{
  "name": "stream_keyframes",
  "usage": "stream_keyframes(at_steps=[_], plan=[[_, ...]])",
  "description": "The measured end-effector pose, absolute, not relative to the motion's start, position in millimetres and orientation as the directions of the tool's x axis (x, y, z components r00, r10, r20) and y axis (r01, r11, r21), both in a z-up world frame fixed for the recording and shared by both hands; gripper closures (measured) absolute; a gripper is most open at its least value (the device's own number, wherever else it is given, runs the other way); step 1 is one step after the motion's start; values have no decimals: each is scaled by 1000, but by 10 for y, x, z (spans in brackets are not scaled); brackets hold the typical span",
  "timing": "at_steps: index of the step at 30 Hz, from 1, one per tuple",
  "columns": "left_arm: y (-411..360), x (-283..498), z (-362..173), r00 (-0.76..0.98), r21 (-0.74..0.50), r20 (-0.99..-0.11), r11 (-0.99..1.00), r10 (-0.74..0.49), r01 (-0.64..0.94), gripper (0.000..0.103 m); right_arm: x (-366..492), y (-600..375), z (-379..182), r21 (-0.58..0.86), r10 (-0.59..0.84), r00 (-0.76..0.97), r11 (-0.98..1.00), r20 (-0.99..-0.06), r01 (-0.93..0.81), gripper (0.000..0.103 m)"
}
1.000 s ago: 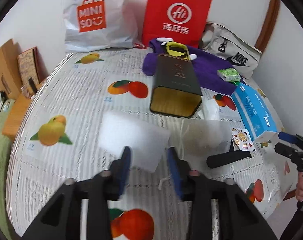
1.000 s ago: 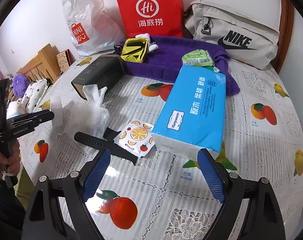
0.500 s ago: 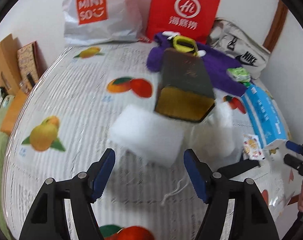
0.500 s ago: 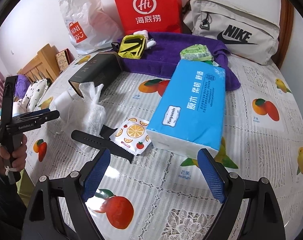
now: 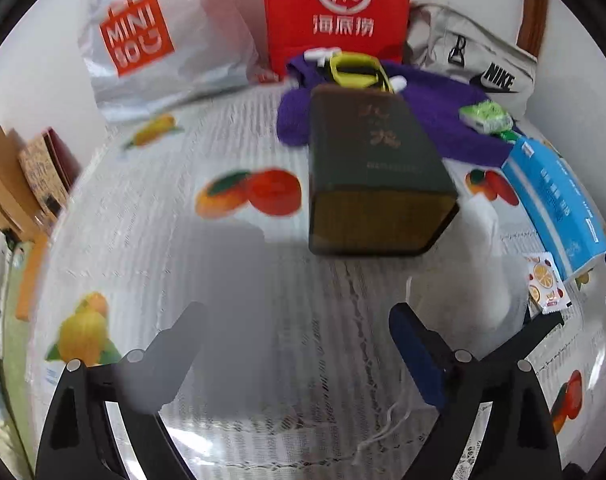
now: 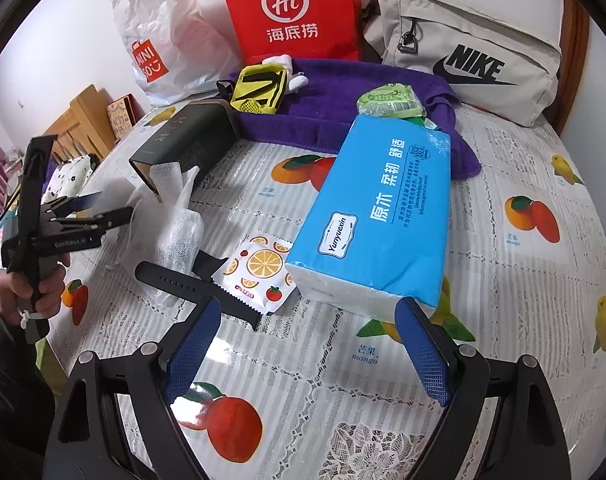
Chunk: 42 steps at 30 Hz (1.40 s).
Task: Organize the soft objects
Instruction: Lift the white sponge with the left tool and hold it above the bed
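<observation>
Fingers of the left gripper (image 5: 299, 344) stand spread wide above the fruit-print tablecloth (image 5: 155, 216), pinching nothing; a grey translucent smear covers the left finger in the left wrist view, and I cannot tell what it is. The right gripper (image 6: 307, 344) is likewise spread and empty, hovering just short of the blue tissue pack (image 6: 377, 216).

Taking that pack as landmark: touching its near-left corner lies an orange-slice sachet (image 6: 259, 270), and left of that a black watch strap (image 6: 183, 282) partly under a crumpled clear plastic bag (image 6: 179, 224). Behind the pack, a green wipes packet (image 6: 391, 100) sits on a purple towel (image 6: 335, 96), with a yellow pouch (image 6: 259, 90) further left on it.

Judging by the layout, both hands are between grasps — the sorting looks barely begun. The pack seems the likeliest next pick for the right hand, calling for a wide straddle and gentle squeeze, since it will give.

A dark rigid box (image 5: 375, 172) left of the pack crowds the plastic bag — the left hand would have to reach around it. Shopping bags and a Nike bag (image 6: 471, 56) line the wall behind.
</observation>
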State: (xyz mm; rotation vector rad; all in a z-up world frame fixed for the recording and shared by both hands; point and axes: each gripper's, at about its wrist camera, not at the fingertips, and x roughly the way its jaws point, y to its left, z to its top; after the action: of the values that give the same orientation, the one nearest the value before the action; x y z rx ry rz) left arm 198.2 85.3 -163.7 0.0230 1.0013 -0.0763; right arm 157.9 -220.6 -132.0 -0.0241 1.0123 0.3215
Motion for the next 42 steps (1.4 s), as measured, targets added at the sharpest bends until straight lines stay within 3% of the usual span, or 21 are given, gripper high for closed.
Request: stream_keyframes(at_steps=[2, 6, 7, 14, 18, 24, 35, 38, 42], plan=[[896, 1990, -1684, 531, -69, -842, 996, -91, 62, 14, 1590, -2193, -1320, 126, 250, 486, 953, -838, -274, 15], [973, 1982, -1684, 546, -115, -829, 992, -123, 49, 39, 1590, -2163, -1316, 115, 242, 484, 954, -841, -278, 15], [985, 1981, -1680, 545, -122, -828, 991, -129, 50, 39, 1586, -2155, -1314, 111, 239, 484, 954, -842, -278, 15], [1132, 1959, -1592, 569, -85, -819, 996, -75, 10, 37, 1566, -2110, -1288, 99, 234, 487, 953, -841, -288, 15], [1298, 1991, -1446, 616, -81, -787, 996, -41, -37, 27, 1548, -2072, -1258, 88, 233, 491, 950, -839, -300, 15], [1495, 2326, -1310, 642, -69, -767, 991, 20, -113, 21, 1553, -2056, -1200, 81, 239, 502, 946, -831, -315, 15], [1536, 2768, -1601, 563, 81, -811, 984, 159, -160, 14, 1681, -2068, -1261, 80, 228, 482, 948, -846, -309, 15], [1616, 2745, -1699, 547, -17, -835, 989, 66, -147, 32, 1706, -2057, -1247, 82, 233, 484, 946, -844, -312, 15], [1579, 2657, -1657, 563, -13, -825, 994, 51, -109, 54, 1718, -2038, -1233, 83, 237, 484, 945, -842, -318, 15]])
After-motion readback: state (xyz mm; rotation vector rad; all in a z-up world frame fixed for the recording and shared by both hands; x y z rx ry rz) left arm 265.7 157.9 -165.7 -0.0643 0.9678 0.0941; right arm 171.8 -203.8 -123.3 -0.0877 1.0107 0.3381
